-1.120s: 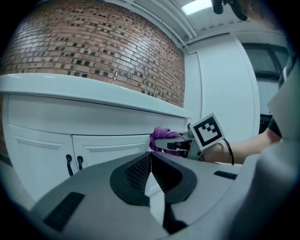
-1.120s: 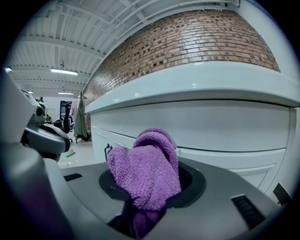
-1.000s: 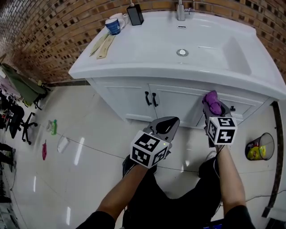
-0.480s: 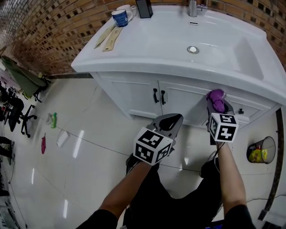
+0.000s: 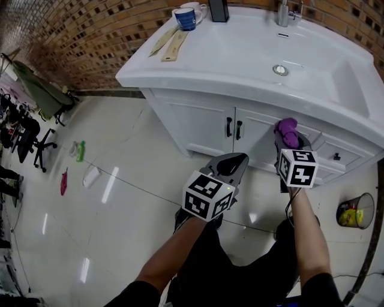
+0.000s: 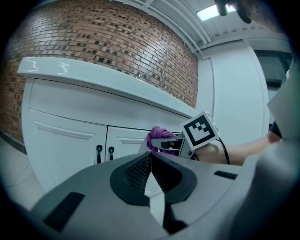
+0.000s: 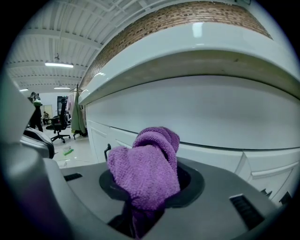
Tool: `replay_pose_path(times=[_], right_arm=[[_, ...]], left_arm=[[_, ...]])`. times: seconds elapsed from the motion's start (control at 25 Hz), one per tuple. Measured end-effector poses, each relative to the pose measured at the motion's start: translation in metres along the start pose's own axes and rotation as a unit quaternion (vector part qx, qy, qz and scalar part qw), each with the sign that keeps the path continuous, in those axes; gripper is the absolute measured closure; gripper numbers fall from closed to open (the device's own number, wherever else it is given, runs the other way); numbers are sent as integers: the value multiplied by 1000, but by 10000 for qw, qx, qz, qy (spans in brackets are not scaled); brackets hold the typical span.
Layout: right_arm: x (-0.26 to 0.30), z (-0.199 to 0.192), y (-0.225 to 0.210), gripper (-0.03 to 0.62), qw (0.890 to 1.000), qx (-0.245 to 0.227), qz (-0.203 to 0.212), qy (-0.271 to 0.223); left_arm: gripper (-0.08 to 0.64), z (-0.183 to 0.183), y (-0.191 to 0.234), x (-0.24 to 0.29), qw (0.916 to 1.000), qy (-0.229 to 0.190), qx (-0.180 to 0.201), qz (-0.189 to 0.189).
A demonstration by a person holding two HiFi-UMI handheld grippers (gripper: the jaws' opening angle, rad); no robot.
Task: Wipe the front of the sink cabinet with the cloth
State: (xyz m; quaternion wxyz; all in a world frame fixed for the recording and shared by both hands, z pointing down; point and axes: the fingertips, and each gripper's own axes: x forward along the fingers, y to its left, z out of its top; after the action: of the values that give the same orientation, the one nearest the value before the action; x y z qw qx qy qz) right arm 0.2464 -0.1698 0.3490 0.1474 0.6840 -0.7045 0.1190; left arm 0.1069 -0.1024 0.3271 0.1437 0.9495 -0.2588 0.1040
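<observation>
The right gripper [image 5: 290,140] is clamped on a bunched purple cloth [image 5: 287,130], and its own view shows the cloth [image 7: 149,164] filling the gap between the jaws and bulging up over them. In the head view the cloth is up against the white front of the sink cabinet [image 5: 204,129], just under the overhang of the basin [image 5: 252,54] and to the right of the 2 black door handles [image 5: 233,128]. Whether it presses on the panel cannot be told. From the right gripper view the cabinet front [image 7: 201,117] fills the frame just behind the cloth.

The left gripper [image 5: 233,160] hangs lower and well clear of the cabinet, over the glossy white floor [image 5: 120,198]. Its jaws are brought together with nothing between them, as the left gripper view [image 6: 150,159] shows. That view also catches the cloth [image 6: 157,138] and the right gripper's marker cube [image 6: 201,130] ahead of it.

On the basin's left ledge stand a blue mug [image 5: 185,18] with a white mug behind it, and 2 wooden utensils [image 5: 171,43] lie beside them. The drain [image 5: 280,70] sits in the bowl and the faucet [image 5: 283,12] is at the back edge. A brick wall [image 5: 72,36] runs behind, and a wire wastebasket [image 5: 355,211] stands on the floor to the right
</observation>
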Motion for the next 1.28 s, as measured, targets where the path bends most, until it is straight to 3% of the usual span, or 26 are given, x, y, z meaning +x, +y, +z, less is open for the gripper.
replay_pose_path(times=[0.72, 1.28], right_arm=[[61, 19, 115, 462, 9958, -90, 909, 79], [77, -8, 139, 462, 9925, -50, 1162, 365]], left_arm=[[555, -16, 53, -65, 9973, 245, -102, 680], [555, -31, 68, -83, 9954, 406, -147, 857]])
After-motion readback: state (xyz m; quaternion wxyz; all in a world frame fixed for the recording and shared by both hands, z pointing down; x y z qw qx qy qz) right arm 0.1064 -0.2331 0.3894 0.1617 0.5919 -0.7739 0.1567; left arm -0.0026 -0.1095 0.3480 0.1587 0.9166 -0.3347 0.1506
